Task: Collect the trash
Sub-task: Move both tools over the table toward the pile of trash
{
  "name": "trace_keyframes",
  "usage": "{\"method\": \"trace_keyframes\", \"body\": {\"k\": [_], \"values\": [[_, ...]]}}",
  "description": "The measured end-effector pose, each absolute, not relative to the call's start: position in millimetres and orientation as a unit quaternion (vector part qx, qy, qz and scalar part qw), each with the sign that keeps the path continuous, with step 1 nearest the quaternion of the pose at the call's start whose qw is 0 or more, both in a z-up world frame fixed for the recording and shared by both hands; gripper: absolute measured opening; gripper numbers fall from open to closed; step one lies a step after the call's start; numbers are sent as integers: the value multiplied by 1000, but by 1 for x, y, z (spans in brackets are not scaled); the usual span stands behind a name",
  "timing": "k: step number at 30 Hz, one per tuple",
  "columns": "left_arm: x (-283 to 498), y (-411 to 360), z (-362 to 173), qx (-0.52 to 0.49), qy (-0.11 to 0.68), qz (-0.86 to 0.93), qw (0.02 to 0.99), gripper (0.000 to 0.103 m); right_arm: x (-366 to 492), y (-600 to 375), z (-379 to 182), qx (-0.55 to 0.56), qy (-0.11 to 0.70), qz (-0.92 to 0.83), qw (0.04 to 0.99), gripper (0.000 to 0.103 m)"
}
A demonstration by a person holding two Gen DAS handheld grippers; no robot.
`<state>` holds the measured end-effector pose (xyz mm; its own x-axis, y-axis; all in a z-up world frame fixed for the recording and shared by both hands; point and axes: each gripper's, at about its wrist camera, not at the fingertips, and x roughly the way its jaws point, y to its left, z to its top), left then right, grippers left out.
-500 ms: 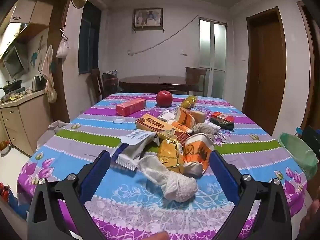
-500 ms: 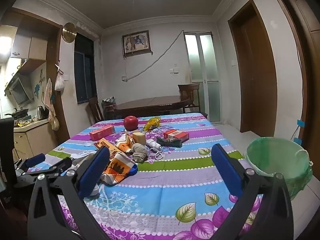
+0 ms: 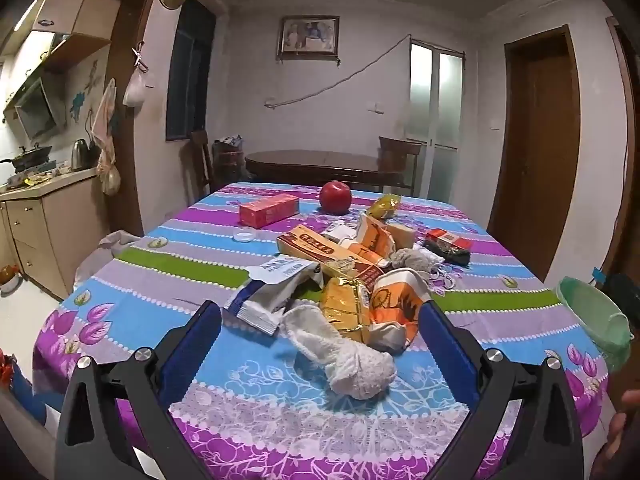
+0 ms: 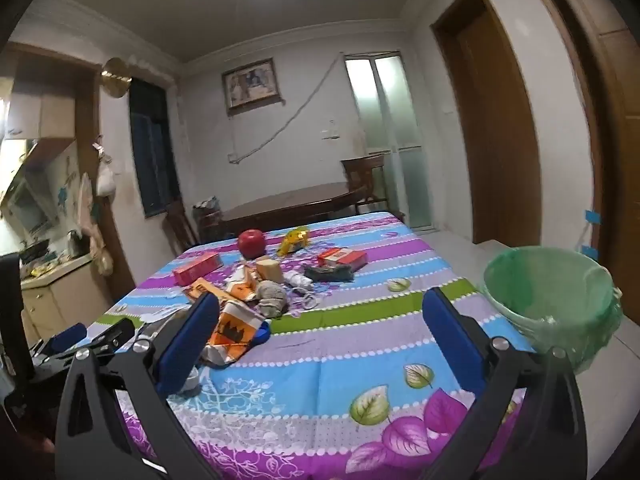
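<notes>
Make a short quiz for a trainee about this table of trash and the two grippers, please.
1. True or false: the left gripper is shut on the white cloth roll.
2. Where is the bin with the green bag? A: on the table. B: beside the table, on the right gripper's side. C: under the wall picture.
3. Fill in: the round fruit at the far end of the tablecloth is a red ____.

Key: 1 false, both grippers are open and hold nothing; 2 B; 3 apple.
</notes>
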<state>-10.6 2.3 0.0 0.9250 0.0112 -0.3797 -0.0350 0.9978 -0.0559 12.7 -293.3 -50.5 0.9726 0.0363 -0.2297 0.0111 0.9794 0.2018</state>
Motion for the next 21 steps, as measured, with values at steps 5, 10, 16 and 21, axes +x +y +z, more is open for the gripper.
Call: {"method": "trace_keyframes", "body": {"k": [5, 10, 16, 21], "values": [[-8, 1, -2, -28, 196, 15, 980, 98, 10, -305, -61, 138, 114, 51, 983, 98], [-6, 2, -3, -23, 201, 23, 979, 98, 19, -298, -67, 141, 137, 73, 978, 98], [-4, 0, -5, -6, 203, 26, 979, 98, 12, -281, -63, 112, 131, 95, 980, 98], [-6, -6, -5, 15, 193, 31, 981, 98, 11, -277, -60, 93, 129, 95, 983, 98]]}}
